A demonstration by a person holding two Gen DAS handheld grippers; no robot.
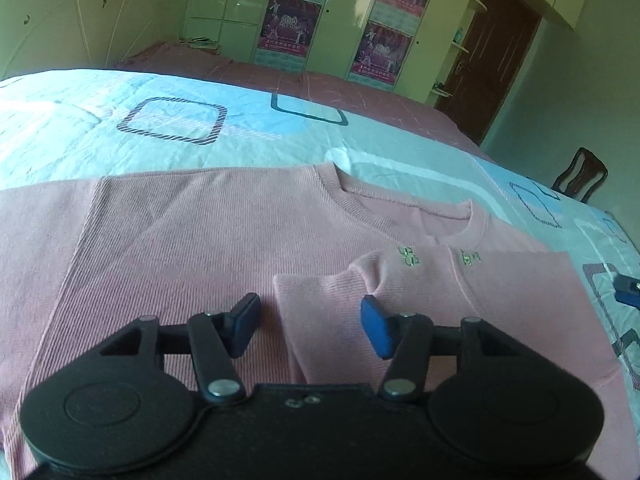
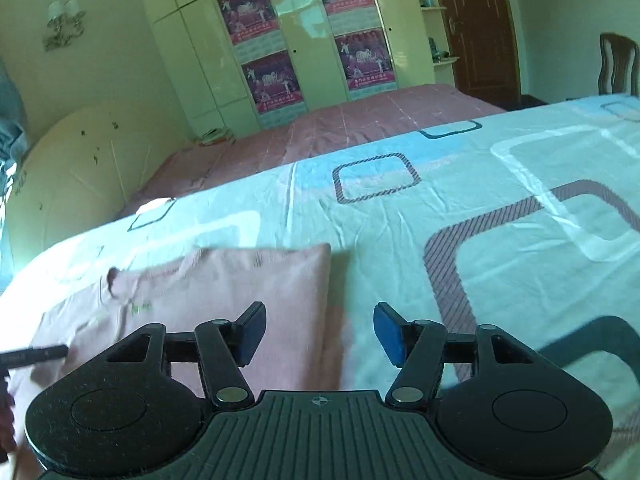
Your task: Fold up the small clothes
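Note:
A small pink ribbed sweater (image 1: pixel 192 240) lies flat on the bed, neck opening toward the far right, with one side folded over its front; the folded flap (image 1: pixel 460 304) shows green embroidery. My left gripper (image 1: pixel 310 326) is open and empty just above the flap's near corner. In the right wrist view the sweater (image 2: pixel 248 296) lies at lower left, its straight folded edge running down the middle. My right gripper (image 2: pixel 318 332) is open and empty, hovering over that edge and the sheet. The right gripper's blue tip (image 1: pixel 628 288) shows at the left view's right edge.
The bed is covered by a light blue sheet (image 2: pixel 480 200) with square patterns. Beyond it lies a pink bedspread (image 2: pixel 340 124), then a wardrobe with posters (image 2: pixel 304 40). A wooden chair (image 1: pixel 580 176) and a brown door (image 2: pixel 476 28) stand at the right.

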